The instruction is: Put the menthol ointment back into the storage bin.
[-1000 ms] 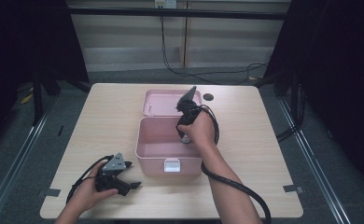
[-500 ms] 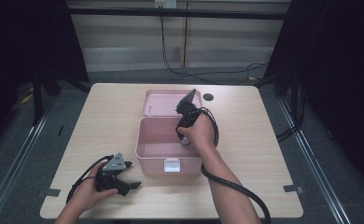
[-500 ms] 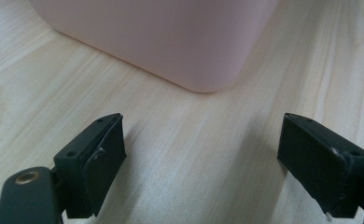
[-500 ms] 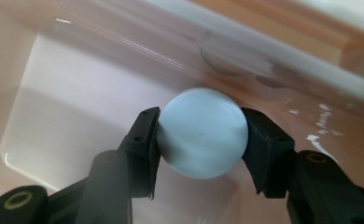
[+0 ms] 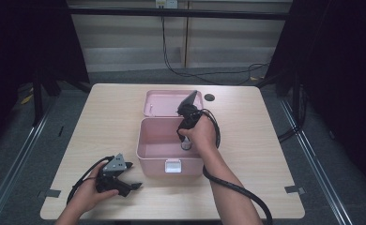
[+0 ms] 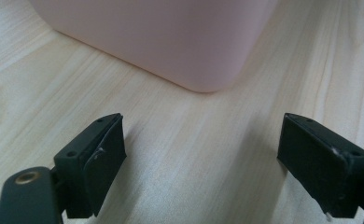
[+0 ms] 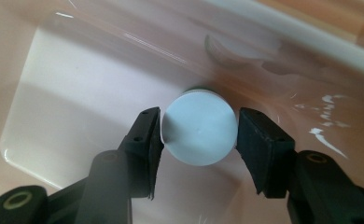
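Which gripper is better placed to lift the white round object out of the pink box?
Right. The right gripper is inside the pink box, jaws closed around the white round object. The left gripper rests open on the table, outside.

The high view is looking forward and down over the whole counter [image 5: 265, 140] from above. The left gripper view is skimming low and close along the counter, facing the pink box [image 6: 161, 37], shared with the high view. The right gripper view is peering steeply down inside that box, very near.
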The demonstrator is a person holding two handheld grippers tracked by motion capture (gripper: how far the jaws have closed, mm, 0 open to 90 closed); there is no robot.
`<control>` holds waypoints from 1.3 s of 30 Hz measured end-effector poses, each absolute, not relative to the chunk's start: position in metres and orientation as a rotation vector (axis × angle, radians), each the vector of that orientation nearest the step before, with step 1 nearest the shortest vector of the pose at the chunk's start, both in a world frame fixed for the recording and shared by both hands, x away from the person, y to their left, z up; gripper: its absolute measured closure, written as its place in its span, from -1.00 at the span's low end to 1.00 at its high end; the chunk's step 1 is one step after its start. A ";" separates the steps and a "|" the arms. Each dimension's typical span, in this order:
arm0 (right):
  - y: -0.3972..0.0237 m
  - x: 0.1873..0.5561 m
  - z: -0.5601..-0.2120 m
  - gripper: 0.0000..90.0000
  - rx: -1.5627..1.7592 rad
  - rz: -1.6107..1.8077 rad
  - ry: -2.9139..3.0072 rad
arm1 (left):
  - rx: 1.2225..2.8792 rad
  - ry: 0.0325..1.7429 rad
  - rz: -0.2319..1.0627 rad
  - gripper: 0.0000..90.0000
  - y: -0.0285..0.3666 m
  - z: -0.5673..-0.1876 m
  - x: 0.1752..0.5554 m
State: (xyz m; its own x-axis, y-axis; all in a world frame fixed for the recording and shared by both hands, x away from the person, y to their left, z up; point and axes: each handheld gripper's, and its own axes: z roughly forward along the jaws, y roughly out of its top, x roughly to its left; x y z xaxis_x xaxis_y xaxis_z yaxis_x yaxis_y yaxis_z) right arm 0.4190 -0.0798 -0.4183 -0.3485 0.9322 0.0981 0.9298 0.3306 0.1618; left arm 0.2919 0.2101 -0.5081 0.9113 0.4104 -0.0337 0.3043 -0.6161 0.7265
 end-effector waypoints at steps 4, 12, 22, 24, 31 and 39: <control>-0.080 0.418 -0.417 0.11 1.779 0.301 2.553 | 2.279 0.506 0.173 -0.68 0.210 -0.508 0.292; -0.079 0.416 -0.415 0.10 1.775 0.302 2.565 | 2.282 0.506 0.173 -0.68 0.210 -0.508 0.292; -0.081 0.410 -0.404 0.03 1.763 0.326 2.582 | 2.278 0.507 0.175 -0.68 0.210 -0.508 0.292; -0.081 0.408 -0.401 -0.01 1.758 0.335 2.584 | 2.276 0.506 0.174 -0.68 0.210 -0.508 0.292; -0.081 0.404 -0.390 -0.08 1.715 0.381 2.619 | 2.277 0.507 0.168 -0.68 0.210 -0.508 0.292; -0.077 0.399 -0.379 -0.26 1.567 0.386 2.693 | 2.276 0.505 0.168 -0.68 0.210 -0.508 0.292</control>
State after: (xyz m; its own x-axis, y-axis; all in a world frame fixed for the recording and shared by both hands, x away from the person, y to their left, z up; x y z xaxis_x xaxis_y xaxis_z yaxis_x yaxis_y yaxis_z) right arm 0.3986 -0.0765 -0.3794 -0.5018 0.8565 0.1212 0.8560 0.4715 0.2119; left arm 0.2922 0.2104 -0.5081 0.9122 0.4081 -0.0371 0.3046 -0.6145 0.7277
